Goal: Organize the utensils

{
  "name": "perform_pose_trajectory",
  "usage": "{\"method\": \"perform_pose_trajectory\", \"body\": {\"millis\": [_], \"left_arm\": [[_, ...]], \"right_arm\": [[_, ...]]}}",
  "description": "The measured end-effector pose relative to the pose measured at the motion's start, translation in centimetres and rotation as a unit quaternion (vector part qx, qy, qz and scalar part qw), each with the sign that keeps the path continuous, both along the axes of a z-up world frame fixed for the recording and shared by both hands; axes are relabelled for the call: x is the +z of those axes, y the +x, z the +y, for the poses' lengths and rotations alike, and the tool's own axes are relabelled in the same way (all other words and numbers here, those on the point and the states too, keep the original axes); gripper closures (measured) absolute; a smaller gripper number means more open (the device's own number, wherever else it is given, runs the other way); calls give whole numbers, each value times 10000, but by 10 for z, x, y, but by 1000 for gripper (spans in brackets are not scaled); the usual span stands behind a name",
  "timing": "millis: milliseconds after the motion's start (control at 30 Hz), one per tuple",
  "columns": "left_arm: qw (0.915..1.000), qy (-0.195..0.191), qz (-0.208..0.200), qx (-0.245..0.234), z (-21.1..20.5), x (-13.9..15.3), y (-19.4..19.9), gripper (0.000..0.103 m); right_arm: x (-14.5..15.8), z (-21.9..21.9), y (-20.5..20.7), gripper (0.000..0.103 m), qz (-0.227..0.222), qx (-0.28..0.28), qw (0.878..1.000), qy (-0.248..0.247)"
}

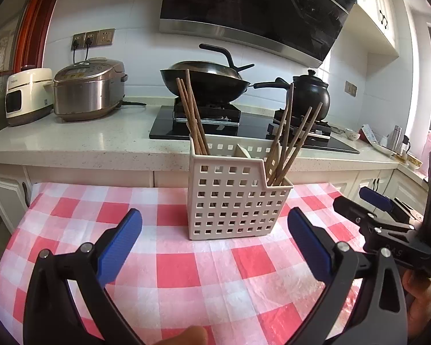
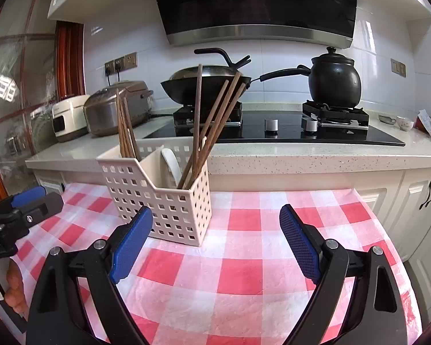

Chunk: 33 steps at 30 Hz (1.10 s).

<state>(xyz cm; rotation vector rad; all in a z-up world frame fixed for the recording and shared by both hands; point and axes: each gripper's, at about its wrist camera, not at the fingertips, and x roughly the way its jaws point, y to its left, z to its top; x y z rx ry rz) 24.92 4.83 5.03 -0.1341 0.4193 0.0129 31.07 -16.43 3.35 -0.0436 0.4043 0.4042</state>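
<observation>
A white perforated utensil caddy (image 1: 232,198) (image 2: 161,198) stands on the red and white checked tablecloth (image 1: 186,273) (image 2: 244,273). Brown chopsticks (image 1: 191,115) lean in its left compartment, and more chopsticks (image 1: 296,141) (image 2: 212,120) lean in the right one beside a white spoon (image 2: 172,164). My left gripper (image 1: 215,218) is open just in front of the caddy, with nothing between its fingers. To the caddy's right, my right gripper (image 2: 215,215) is open and empty over the cloth. Each gripper shows at the edge of the other's view: the right gripper (image 1: 359,201) and the left gripper (image 2: 28,198).
Behind the table runs a speckled counter (image 1: 71,143) with two rice cookers (image 1: 89,89), a wok (image 1: 204,80) and a black pot (image 2: 333,77) on the hob, under a range hood (image 1: 252,8). White cabinets (image 2: 422,195) stand at the right. Hands (image 2: 14,287) hold the gripper handles.
</observation>
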Motion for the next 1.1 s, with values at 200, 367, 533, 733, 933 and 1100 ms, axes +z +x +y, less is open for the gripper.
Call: {"method": "perform_pose_trajectory", "body": {"millis": [200, 367, 533, 733, 933, 1100], "left_arm": [[9998, 70, -49, 162, 4, -6, 2, 5], [9999, 75, -54, 115, 2, -9, 2, 5], [9999, 81, -43, 83, 3, -13, 3, 5], [9999, 57, -53, 81, 4, -13, 3, 5], [9999, 29, -49, 102, 6, -14, 2, 5], [9999, 29, -8, 102, 6, -16, 3, 5]], "right_arm": [[-1, 0, -3, 19, -118, -25, 9999, 30], [-5, 3, -1, 19, -94, -15, 9999, -47], [-10, 4, 1, 19, -24, 24, 10000, -89], [-9, 4, 1, 19, -32, 27, 10000, -74], [-9, 4, 1, 19, -12, 41, 10000, -75], [-8, 3, 1, 19, -23, 43, 10000, -44]]}}
